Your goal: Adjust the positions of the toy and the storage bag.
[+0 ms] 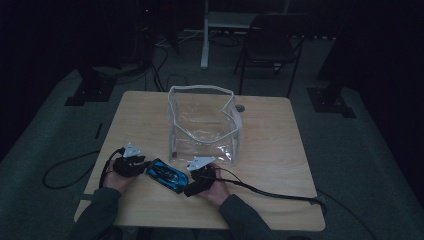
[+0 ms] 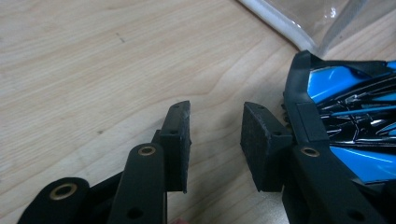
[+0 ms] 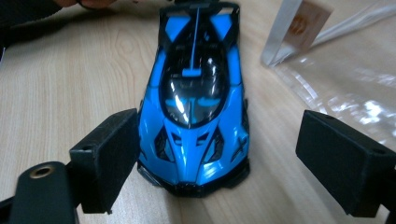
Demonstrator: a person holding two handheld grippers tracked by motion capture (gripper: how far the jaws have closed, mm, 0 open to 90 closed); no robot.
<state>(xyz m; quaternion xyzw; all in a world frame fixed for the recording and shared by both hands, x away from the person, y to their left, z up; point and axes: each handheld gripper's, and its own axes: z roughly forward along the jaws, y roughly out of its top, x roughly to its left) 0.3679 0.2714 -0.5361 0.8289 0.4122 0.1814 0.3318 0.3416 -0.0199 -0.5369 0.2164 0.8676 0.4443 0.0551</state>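
Jaws of the right gripper (image 3: 210, 163) gape around the toy car's (image 3: 196, 112) nose, untouched; the left gripper's (image 2: 215, 135) part-open jaws hold nothing beside it on the tabletop (image 2: 93, 60).

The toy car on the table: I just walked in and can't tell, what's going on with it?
A person at a wooden table works a gripper in each hand around a blue toy car. The right gripper has its jaws wide open on either side of the car's nose, the pads not pressing on it. The left gripper sits beside the car's other end, with nothing between its jaws. A clear plastic bag stands open just behind them.
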